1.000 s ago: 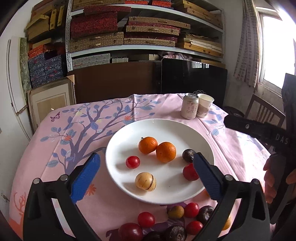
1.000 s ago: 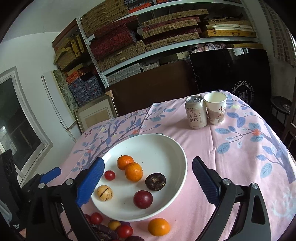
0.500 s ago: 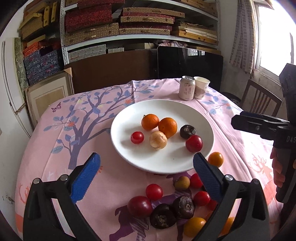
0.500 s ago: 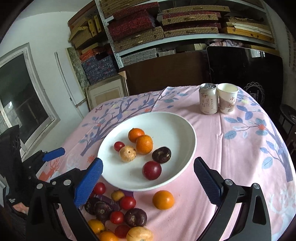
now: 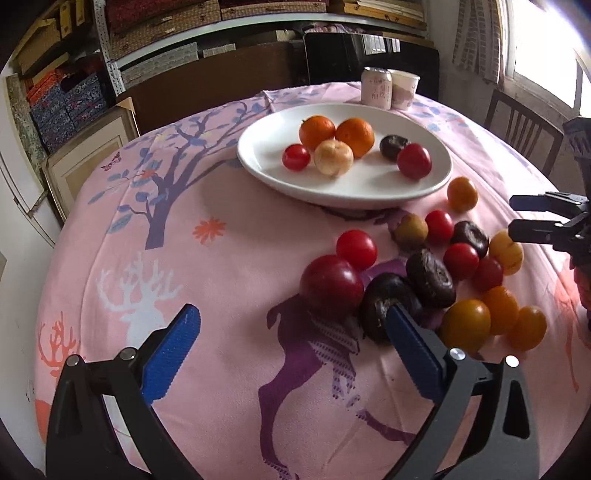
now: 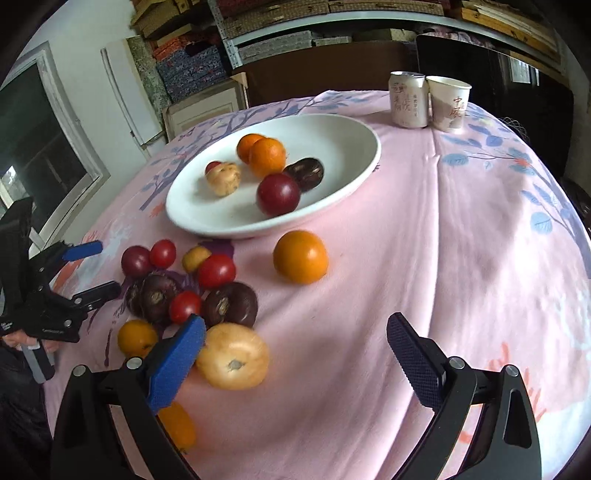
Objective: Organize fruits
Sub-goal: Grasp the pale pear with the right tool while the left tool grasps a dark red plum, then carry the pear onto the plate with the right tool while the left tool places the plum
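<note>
Plate (image 5: 436, 184): we count six fruits on it.
Loose fruits (image 5: 430, 271): heaped on the desk (image 5: 221, 280) just beside the plate.
Left hand-held gripper (image 5: 291, 332): ours, spread wide, empty.
Right hand-held gripper (image 6: 295, 343): likewise.
Risk: we may nudge round fruit, rolling it off the desk.

Cluttered storeroom in daylight

Box-laden shelves (image 5: 229, 22) rise behind the pink-clothed table (image 5: 207, 258); a wooden chair (image 5: 524, 133) stands right of it, beneath a bright window (image 5: 546, 40).
</note>
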### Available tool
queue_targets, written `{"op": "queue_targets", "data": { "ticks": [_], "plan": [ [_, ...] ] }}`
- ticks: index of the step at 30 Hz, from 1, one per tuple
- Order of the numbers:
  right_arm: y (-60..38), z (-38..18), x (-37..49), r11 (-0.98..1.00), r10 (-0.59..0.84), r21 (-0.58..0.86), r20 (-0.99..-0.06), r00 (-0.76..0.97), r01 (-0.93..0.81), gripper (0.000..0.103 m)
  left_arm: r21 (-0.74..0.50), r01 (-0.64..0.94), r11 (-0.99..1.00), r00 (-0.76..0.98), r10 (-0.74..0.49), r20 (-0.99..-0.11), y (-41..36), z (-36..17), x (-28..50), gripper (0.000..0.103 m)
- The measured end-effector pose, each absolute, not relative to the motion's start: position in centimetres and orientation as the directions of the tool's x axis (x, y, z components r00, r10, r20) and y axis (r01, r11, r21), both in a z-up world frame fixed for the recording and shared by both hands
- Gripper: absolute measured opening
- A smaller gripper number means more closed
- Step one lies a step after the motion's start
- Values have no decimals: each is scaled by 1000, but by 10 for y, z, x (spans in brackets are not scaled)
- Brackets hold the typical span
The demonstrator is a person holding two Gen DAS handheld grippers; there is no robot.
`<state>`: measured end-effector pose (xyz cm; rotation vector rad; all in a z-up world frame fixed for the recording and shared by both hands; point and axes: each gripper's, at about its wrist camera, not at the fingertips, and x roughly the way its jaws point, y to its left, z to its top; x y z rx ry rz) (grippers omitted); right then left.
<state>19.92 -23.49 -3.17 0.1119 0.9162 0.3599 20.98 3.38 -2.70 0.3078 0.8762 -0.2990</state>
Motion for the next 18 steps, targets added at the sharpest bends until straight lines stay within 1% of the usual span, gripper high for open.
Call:
{"op": "queue_targets", "data": {
  "ticks": [1,4,5,6,7,8,9,10,11,12,14,15,16,18],
  "plan": [
    [-229,-33,194,934,349,230,-759,550,-274,99,159,378,912,606,-114,-787,32,-31,212,99],
    [-212,-39,183,937,316,168,-782,538,-307,99,106,337,936,613,-133,-779,37,-30,221,99],
    [-207,-42,180,938,307,155,-789,532,-311,96,80,324,943,609,-144,-780,39,-31,226,99],
    [-203,-45,178,942,290,139,-800,526,-307,91,55,315,947,602,-155,-783,42,-34,232,99],
    [-201,-46,175,939,299,145,-795,527,-313,82,16,301,954,594,-174,-785,44,-37,238,99],
    [-199,-44,172,931,323,164,-785,528,-326,59,-29,287,957,588,-200,-784,47,-39,242,99],
    [-199,-41,168,911,384,222,-768,513,-349,44,-70,291,954,573,-233,-786,48,-42,244,84],
    [-198,-39,164,910,390,233,-762,517,-342,43,-126,320,939,549,-292,-783,47,-43,244,71],
    [-196,-38,160,923,358,204,-768,531,-326,43,-165,337,927,534,-333,-777,46,-43,243,47],
    [-194,-38,156,926,349,193,-766,540,-325,43,-175,352,919,527,-350,-774,42,-41,239,40],
    [-197,-36,153,929,350,209,-764,541,-306,43,-65,373,926,564,-281,-776,32,-36,228,40],
    [-202,-34,151,928,359,228,-755,549,-294,43,-34,376,926,569,-259,-781,31,-34,225,40],
    [-207,-31,150,929,362,236,-743,563,-285,43,-43,372,927,564,-262,-783,32,-33,224,40],
    [-217,-23,151,934,354,240,-721,595,-265,43,-112,369,923,556,-316,-769,41,-26,224,40]
  ]
}}
